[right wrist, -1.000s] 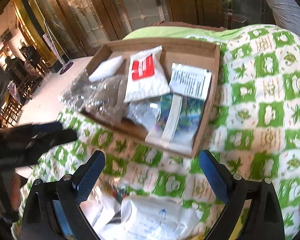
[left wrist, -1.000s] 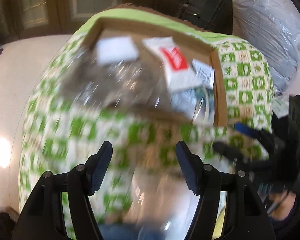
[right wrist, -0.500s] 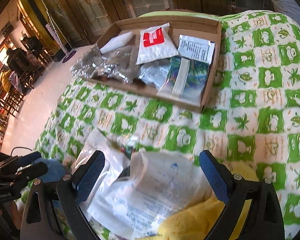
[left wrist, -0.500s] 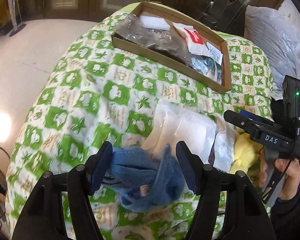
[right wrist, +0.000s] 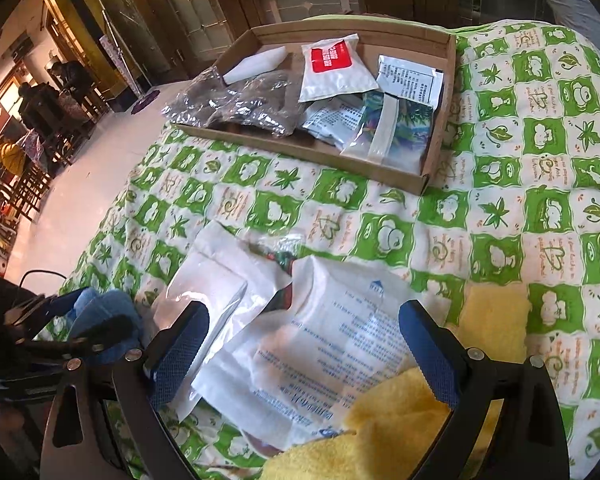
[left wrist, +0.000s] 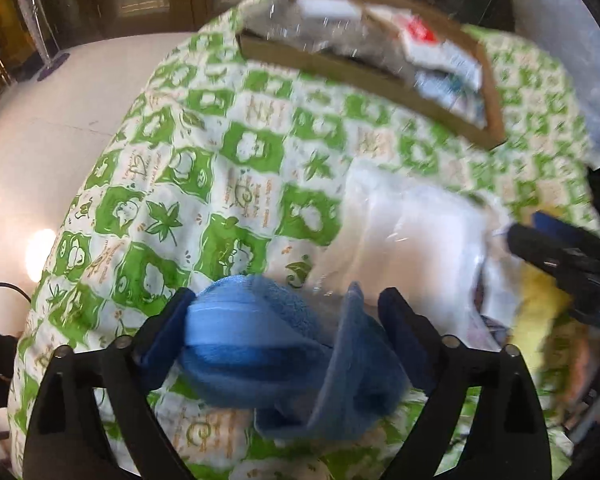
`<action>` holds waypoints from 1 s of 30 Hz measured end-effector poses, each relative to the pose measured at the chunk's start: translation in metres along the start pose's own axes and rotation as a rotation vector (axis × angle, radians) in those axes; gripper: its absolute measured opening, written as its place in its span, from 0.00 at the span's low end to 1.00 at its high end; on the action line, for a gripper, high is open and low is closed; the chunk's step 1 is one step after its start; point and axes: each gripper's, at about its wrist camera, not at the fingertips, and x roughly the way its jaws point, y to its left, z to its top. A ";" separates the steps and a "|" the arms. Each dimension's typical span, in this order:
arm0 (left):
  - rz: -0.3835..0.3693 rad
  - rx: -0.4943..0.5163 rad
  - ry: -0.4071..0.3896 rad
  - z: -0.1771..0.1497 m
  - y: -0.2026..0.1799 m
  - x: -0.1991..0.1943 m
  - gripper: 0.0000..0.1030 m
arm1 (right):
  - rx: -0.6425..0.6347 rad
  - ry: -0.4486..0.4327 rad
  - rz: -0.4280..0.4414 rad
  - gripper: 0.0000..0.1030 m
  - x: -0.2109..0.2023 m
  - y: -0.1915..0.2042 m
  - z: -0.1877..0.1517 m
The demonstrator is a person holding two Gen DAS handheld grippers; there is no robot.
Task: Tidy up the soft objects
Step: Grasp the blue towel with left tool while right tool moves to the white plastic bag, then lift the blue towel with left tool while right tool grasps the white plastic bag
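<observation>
A crumpled blue cloth (left wrist: 268, 344) lies on the green-and-white quilt (left wrist: 204, 168) between the fingers of my left gripper (left wrist: 284, 320). Its jaws are opening and stand wide on either side of the cloth. In the right wrist view the same blue cloth (right wrist: 104, 312) and left gripper (right wrist: 60, 328) show at the lower left. My right gripper (right wrist: 304, 348) is open above white plastic packets (right wrist: 320, 344), with a yellow cloth (right wrist: 400, 432) under its right finger. The left wrist view catches the right gripper (left wrist: 560, 252) at its right edge.
A shallow cardboard tray (right wrist: 300, 152) at the far side of the quilt (right wrist: 500, 208) holds several packets and a dark plastic bag. White floor (right wrist: 80, 184) drops off to the left. A cable (left wrist: 4, 290) runs by the bed's left edge.
The left gripper has dropped toward the blue cloth and its jaws have spread wider. The right gripper has drawn back from the tray to over the white packets and yellow cloth.
</observation>
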 end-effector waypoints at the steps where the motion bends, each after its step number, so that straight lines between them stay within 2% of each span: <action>1: 0.016 0.000 0.016 0.001 0.000 0.006 0.95 | 0.001 -0.001 0.000 0.95 0.000 0.001 -0.001; 4: 0.031 -0.028 0.037 0.005 0.003 0.017 0.95 | -0.001 -0.002 -0.001 0.95 -0.002 0.003 -0.004; 6: 0.020 -0.055 0.027 0.006 0.008 0.017 0.90 | -0.001 -0.004 -0.003 0.95 -0.003 0.004 -0.005; 8: 0.030 -0.059 0.014 0.006 0.010 0.014 0.63 | 0.000 -0.003 -0.003 0.95 -0.004 0.004 -0.007; 9: 0.037 -0.059 0.005 0.006 0.012 0.012 0.58 | 0.001 -0.003 -0.004 0.95 -0.004 0.005 -0.007; 20: -0.057 -0.045 -0.022 0.003 0.025 -0.017 0.54 | 0.005 0.027 0.031 0.95 -0.001 0.016 -0.008; 23: -0.092 -0.059 -0.028 0.003 0.031 -0.019 0.54 | -0.015 0.038 0.019 0.95 0.003 0.022 -0.006; 26: -0.096 -0.055 -0.009 0.003 0.025 -0.012 0.54 | -0.025 0.056 0.022 0.94 0.007 0.030 -0.006; 28: -0.102 -0.066 -0.002 0.005 0.026 -0.006 0.54 | -0.025 0.074 0.046 0.93 0.010 0.037 -0.005; 30: -0.126 -0.096 -0.003 0.006 0.032 -0.006 0.54 | -0.011 0.097 0.091 0.84 0.012 0.041 -0.004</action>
